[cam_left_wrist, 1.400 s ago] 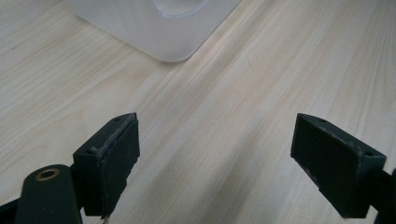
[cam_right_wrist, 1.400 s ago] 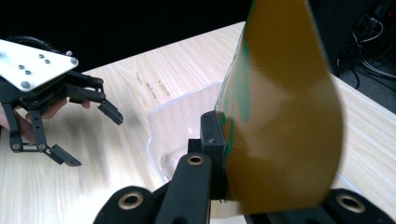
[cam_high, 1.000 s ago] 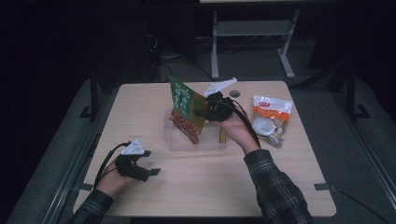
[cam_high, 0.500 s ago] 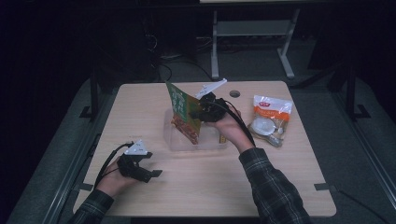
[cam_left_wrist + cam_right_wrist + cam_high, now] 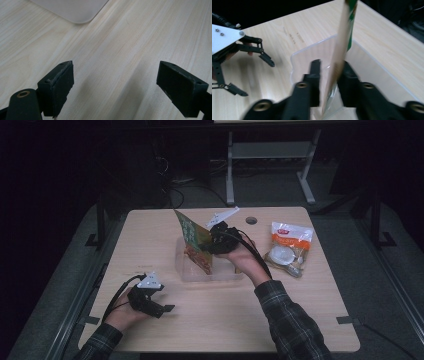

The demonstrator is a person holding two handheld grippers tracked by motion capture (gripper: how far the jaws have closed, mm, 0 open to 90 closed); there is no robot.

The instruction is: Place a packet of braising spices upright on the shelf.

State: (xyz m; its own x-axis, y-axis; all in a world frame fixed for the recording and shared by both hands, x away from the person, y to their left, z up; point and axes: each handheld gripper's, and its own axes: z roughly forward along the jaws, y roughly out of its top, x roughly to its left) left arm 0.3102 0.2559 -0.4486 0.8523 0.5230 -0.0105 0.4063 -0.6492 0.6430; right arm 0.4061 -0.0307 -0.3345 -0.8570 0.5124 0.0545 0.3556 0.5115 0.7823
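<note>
A green and orange snack bag (image 5: 192, 240) stands tilted in a clear plastic container (image 5: 220, 270) at the table's middle. My right gripper (image 5: 212, 242) is at the bag's right side, above the container. In the right gripper view the bag (image 5: 342, 50) runs edge-on between the jaws of the right gripper (image 5: 331, 64), which have just been opening. One pad stands clear of it and the other is close beside it. My left gripper (image 5: 161, 310) rests open on the table at the near left, with bare wood between the jaws of the left gripper (image 5: 125, 75).
An orange and clear snack pack (image 5: 289, 247) lies on the table right of the container. A cable hole (image 5: 251, 220) sits near the far edge. A corner of the container (image 5: 72, 10) lies ahead of the left gripper. The left gripper (image 5: 255, 78) stands beyond the container (image 5: 372, 72).
The right gripper and the bag have shifted a little to the left over the container, and the bag leans further. The left gripper has stayed put.
</note>
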